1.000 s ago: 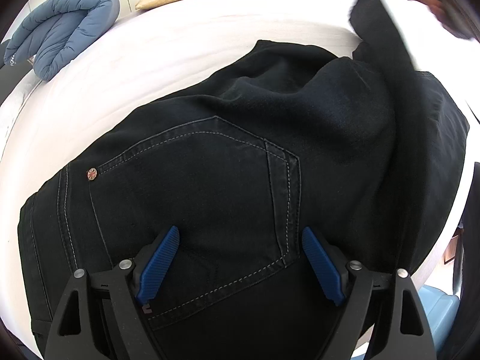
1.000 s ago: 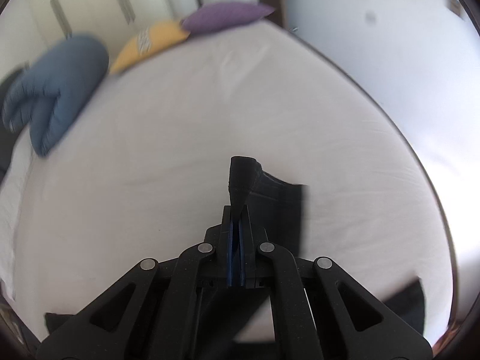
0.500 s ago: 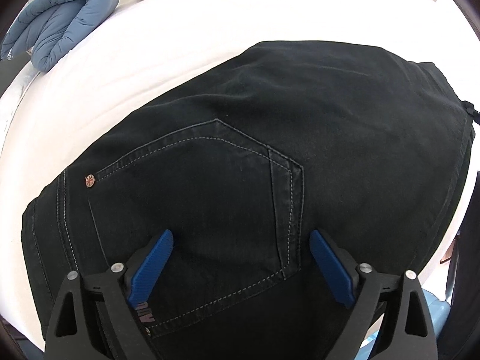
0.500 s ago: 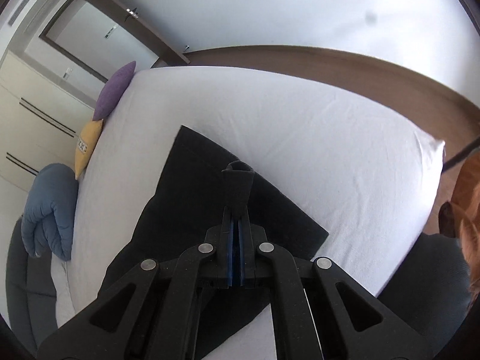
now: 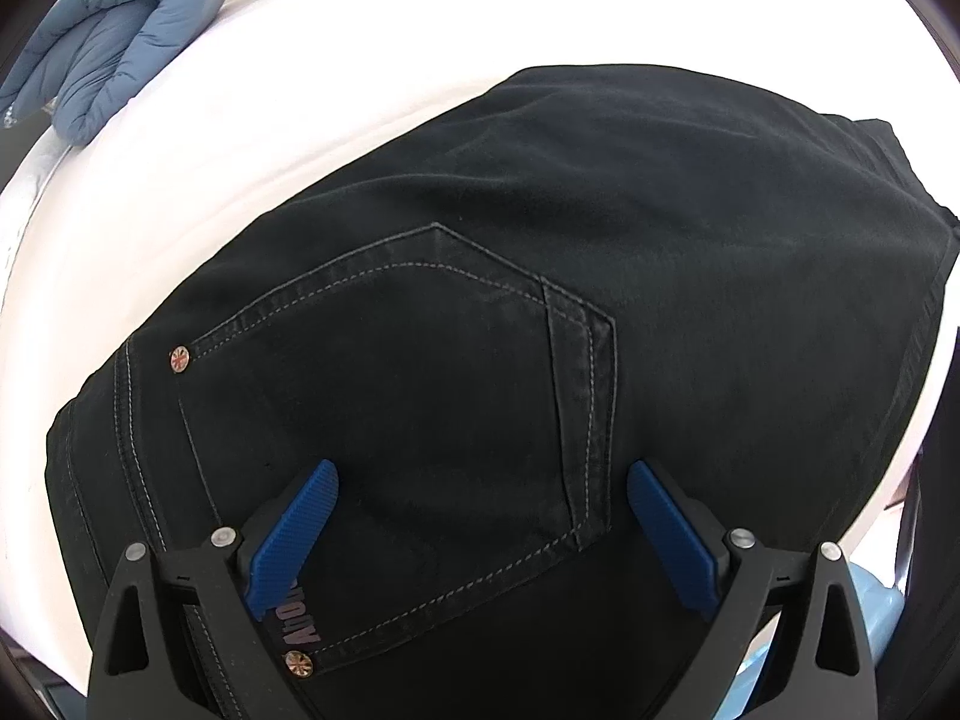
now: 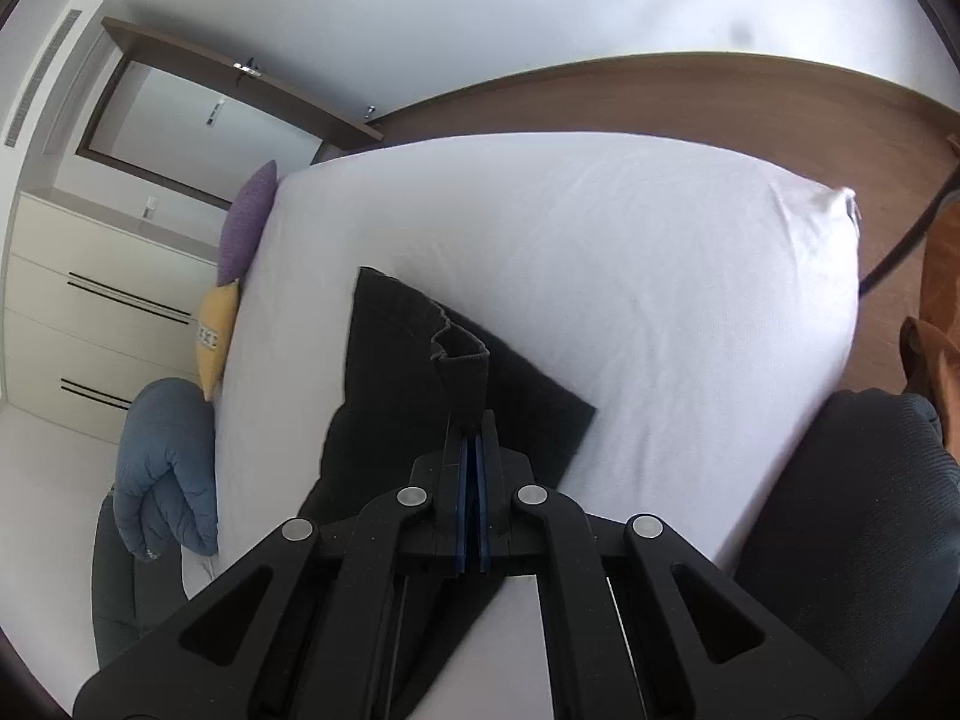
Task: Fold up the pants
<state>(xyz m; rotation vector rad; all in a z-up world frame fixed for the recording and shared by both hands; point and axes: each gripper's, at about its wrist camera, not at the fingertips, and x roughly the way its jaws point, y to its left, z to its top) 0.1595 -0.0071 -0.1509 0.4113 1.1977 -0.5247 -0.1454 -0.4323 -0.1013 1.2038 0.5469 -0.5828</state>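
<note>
Directly beneath the left gripper (image 5: 480, 516), black pants (image 5: 540, 300) lie spread on a white bed (image 5: 300, 90), back pocket (image 5: 390, 408) facing up. This gripper's blue-padded fingers (image 5: 294, 534) are spread wide, one at each side of the pocket, holding nothing. Over at the right gripper (image 6: 472, 462), the fingers are pressed together, pinching a hem end of the pants (image 6: 462, 360), which stands up as a small fold above the fingertips. More dark fabric lies flat on the bed (image 6: 600, 270) just beyond and to the left. A folded blue quilt (image 6: 168, 462), a yellow pillow (image 6: 216, 342) and a purple pillow (image 6: 246, 222) sit along the bed's far edge, well apart from the pants. Nothing blocks either gripper.
</note>
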